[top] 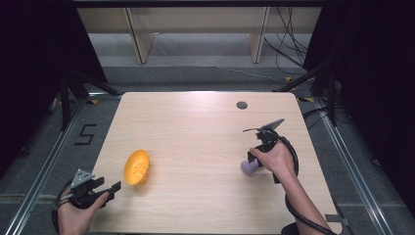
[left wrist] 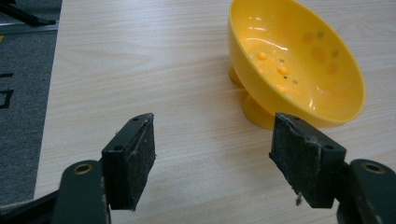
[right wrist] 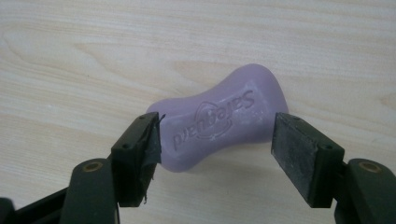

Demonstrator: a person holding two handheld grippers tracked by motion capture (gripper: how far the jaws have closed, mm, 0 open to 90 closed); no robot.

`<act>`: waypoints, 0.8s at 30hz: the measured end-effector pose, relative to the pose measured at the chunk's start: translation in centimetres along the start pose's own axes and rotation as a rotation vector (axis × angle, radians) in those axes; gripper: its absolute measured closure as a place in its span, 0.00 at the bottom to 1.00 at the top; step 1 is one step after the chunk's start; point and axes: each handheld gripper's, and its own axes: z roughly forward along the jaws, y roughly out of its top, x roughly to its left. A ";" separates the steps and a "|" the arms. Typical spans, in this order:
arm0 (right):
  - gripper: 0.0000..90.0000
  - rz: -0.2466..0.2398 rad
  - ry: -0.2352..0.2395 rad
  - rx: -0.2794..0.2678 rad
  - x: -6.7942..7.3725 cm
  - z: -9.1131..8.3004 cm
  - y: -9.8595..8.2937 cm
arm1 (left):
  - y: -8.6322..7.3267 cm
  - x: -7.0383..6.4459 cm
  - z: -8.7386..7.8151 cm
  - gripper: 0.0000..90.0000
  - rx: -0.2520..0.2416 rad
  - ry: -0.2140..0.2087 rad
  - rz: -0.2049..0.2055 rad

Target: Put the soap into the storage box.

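Note:
A purple bar of soap [right wrist: 219,116] with embossed lettering lies flat on the wooden table [top: 195,127], right of the middle. My right gripper [right wrist: 217,149] is open with its jaws on either side of the bar. Its left pad [right wrist: 152,144] is at the bar's end and its right pad [right wrist: 292,154] stands a little apart. In the high view a hand covers most of this gripper above the soap [top: 247,168]. A yellow footed dish [left wrist: 299,70] with small holes stands tilted at the front left [top: 136,167]. My left gripper [left wrist: 212,154] is open and holds nothing, just short of the dish [top: 108,189].
A dark round grommet [top: 242,105] sits in the table's far right part. Grey floor with a "5" marking [top: 85,133] lies left of the table. Black stand legs and cables [top: 288,54] are beyond the far edge. My left gripper hangs at the table's front left corner.

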 end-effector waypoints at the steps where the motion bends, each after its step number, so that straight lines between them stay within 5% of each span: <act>1: 0.40 -0.144 -0.032 -0.002 0.2 0.0 0.0 | 0.0 0.0 0.0 0.33 0.000 0.003 -0.001; 2: 0.42 -0.144 -0.032 -0.002 0.2 0.0 0.0 | 0.0 0.0 0.0 0.33 -0.005 0.001 -0.008; 5: 0.42 -0.407 -0.036 -0.005 0.1 -0.1 0.2 | 0.0 0.1 -0.1 0.33 -0.001 0.008 -0.005; 9: 0.45 -0.668 -0.047 -0.020 0.3 -0.2 0.1 | 0.0 0.1 -0.1 0.33 -0.009 0.003 -0.001; 11: 0.46 -0.924 -0.042 0.041 0.2 -0.1 0.0 | 0.0 0.1 -0.1 0.33 -0.010 0.004 -0.003; 12: 0.48 -1.016 -0.048 0.062 0.2 -0.1 -0.1 | 0.0 0.1 -0.1 0.33 -0.012 0.002 -0.006; 13: 0.48 -1.016 -0.048 0.062 0.2 -0.1 -0.1 | 0.0 0.0 -0.1 0.33 -0.010 0.005 -0.005; 21: 0.48 -1.277 -0.066 0.128 -0.5 0.4 0.2 | 0.0 0.1 -0.1 0.33 -0.008 0.009 0.002; 22: 0.45 -1.339 -0.067 0.149 -0.5 0.7 0.5 | 0.0 0.0 -0.1 0.33 -0.012 0.008 -0.001; 24: 0.44 -1.344 -0.081 0.140 -0.5 0.7 0.5 | 0.0 0.1 -0.1 0.33 -0.014 0.007 0.000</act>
